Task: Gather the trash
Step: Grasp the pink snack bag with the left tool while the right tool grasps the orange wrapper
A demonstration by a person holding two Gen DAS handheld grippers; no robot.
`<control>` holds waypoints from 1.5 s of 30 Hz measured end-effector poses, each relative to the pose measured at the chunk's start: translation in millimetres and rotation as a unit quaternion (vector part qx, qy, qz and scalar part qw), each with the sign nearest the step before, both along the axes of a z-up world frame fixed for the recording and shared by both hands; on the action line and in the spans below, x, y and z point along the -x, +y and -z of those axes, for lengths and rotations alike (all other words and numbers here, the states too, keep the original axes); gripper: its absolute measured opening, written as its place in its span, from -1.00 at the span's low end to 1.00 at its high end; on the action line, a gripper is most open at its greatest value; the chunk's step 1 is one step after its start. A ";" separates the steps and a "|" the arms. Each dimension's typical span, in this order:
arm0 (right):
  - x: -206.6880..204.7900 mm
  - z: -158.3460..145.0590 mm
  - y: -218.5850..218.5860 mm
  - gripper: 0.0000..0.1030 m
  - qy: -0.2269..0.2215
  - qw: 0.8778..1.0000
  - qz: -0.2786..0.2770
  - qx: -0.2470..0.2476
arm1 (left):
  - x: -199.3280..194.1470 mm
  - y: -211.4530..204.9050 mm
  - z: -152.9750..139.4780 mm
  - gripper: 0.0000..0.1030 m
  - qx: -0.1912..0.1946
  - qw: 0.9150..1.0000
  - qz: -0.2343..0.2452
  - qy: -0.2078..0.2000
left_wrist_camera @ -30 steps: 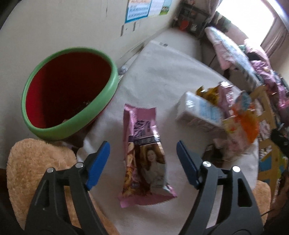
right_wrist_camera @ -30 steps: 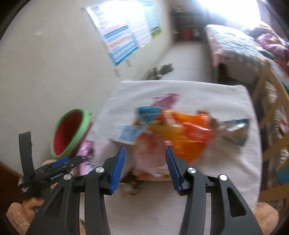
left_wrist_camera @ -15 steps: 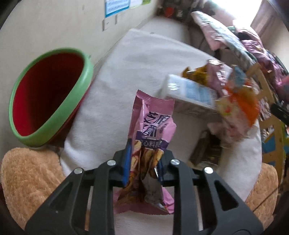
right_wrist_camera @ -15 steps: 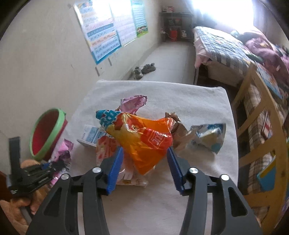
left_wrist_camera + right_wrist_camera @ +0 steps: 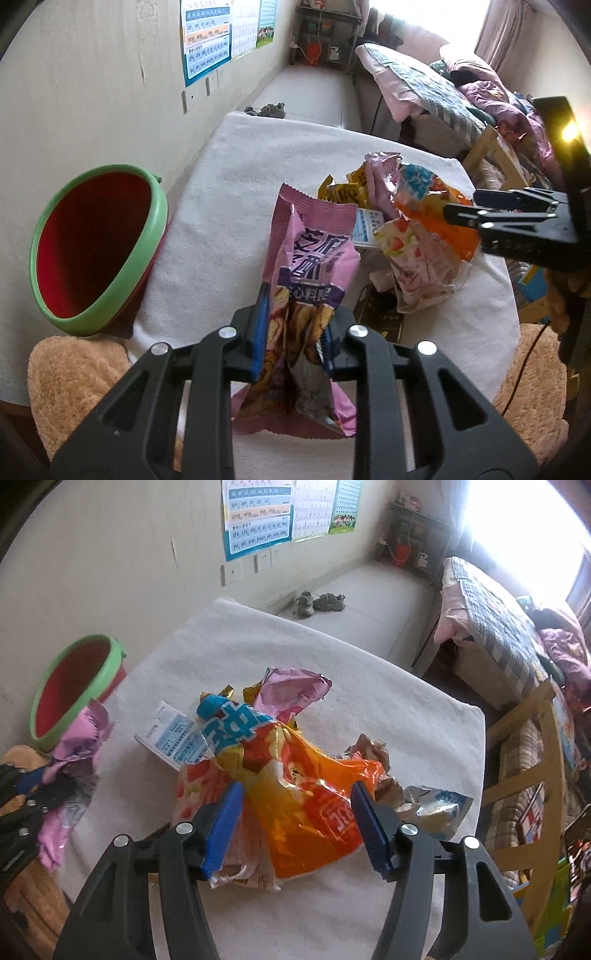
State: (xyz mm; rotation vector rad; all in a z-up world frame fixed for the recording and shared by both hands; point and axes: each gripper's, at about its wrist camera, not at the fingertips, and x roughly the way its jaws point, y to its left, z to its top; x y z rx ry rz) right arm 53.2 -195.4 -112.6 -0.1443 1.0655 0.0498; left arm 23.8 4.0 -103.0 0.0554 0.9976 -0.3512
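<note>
My left gripper (image 5: pixel 293 332) is shut on a pink snack wrapper (image 5: pixel 310 258) and holds it up above the white cloth (image 5: pixel 236 206). The same wrapper shows at the left of the right wrist view (image 5: pixel 79 738). A red bin with a green rim (image 5: pixel 92 243) stands to the left of the table, also seen in the right wrist view (image 5: pixel 70 686). My right gripper (image 5: pixel 295 823) is open, its jaws on either side of an orange wrapper (image 5: pixel 314 794) on top of a pile of wrappers. A white carton (image 5: pixel 173 734) lies in the pile.
A tan fluffy cushion (image 5: pixel 74 373) lies at the near edge. A silver wrapper (image 5: pixel 436 805) lies right of the pile. A wooden chair (image 5: pixel 532 760) and a bed (image 5: pixel 498 627) stand to the right. Shoes (image 5: pixel 319 600) lie on the floor beyond the table.
My left gripper closed on the pink wrapper and lifted it off the cloth. My right gripper moved in closer over the orange wrapper and stays open.
</note>
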 end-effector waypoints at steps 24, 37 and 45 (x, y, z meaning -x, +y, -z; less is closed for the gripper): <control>23.7 -35.4 -11.8 -0.58 -0.073 0.994 0.055 -0.058 | 6.9 -1.0 -14.1 -0.54 0.004 1.000 -0.007 -0.024; 49.5 -65.1 -24.2 -0.76 -0.103 0.981 0.079 -0.145 | 7.9 5.1 -31.0 -0.54 0.020 0.998 -0.026 -0.049; 54.6 -60.4 -31.3 -0.78 -0.089 0.978 0.088 -0.168 | 4.8 7.9 -28.4 -0.54 0.024 0.998 -0.030 -0.046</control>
